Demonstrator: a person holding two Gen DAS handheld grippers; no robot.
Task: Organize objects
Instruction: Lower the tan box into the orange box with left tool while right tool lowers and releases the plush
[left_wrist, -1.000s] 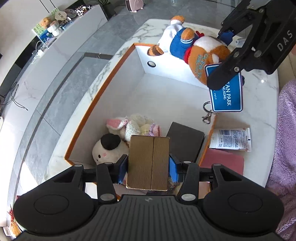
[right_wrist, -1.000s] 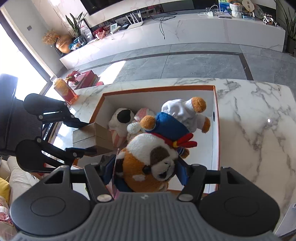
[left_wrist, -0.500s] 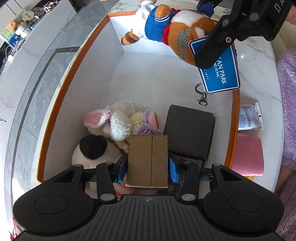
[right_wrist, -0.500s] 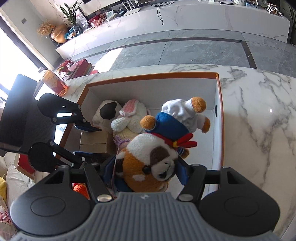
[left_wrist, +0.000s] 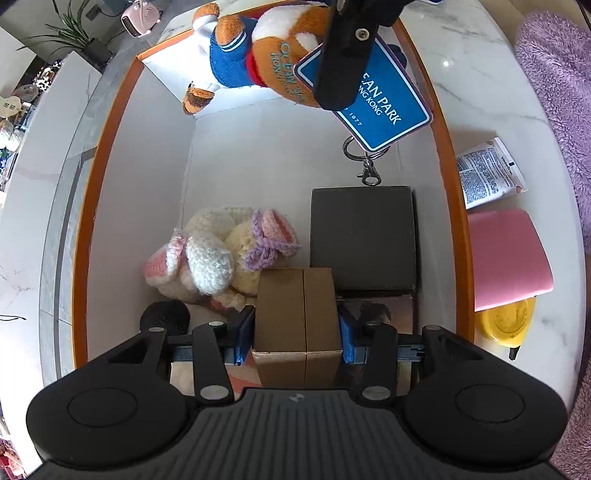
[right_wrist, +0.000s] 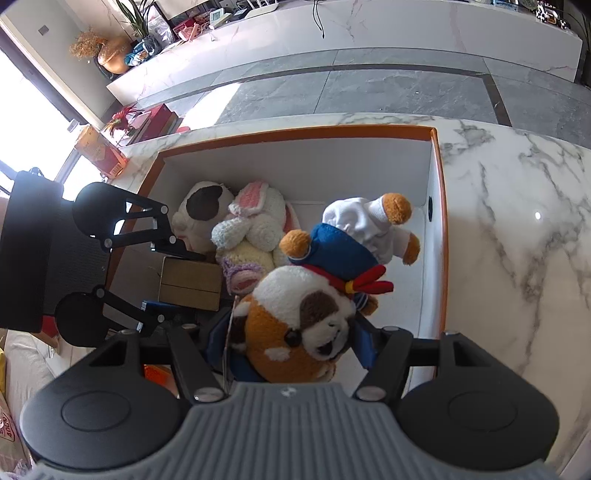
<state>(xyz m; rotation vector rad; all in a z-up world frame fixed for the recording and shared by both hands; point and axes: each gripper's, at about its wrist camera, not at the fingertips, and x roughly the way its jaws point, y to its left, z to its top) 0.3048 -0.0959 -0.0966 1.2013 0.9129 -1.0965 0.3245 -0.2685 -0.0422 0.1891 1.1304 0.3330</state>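
Toys and boxes are going into the white bin (left_wrist: 122, 206) with the orange rim, and the step in hand looks like lowering two things into it at once. Clamped between the pads of the left gripper (left_wrist: 297, 334) is a small cardboard box (left_wrist: 298, 314), held by its two long sides and hanging inside the bin. Just ahead of it and to its right lies a black box (left_wrist: 364, 236); ahead and to its left sits a knitted rabbit (left_wrist: 221, 254), with a black-and-white plush (right_wrist: 201, 210) beside that.

Clamped on the head of a plush bear (right_wrist: 303, 321) in a blue jacket, the right gripper (right_wrist: 291, 345) holds it above the bin's open end, body and legs hanging forward of the fingers. A blue tag (left_wrist: 380, 99) with a key clip dangles from the toy over the black box.

My guess is that the cardboard box needs to go down into the gap beside the black box without crushing the rabbit, then the pads should part. The bear wants the free floor ahead of its gripper; the dangling tag may snag on the rim
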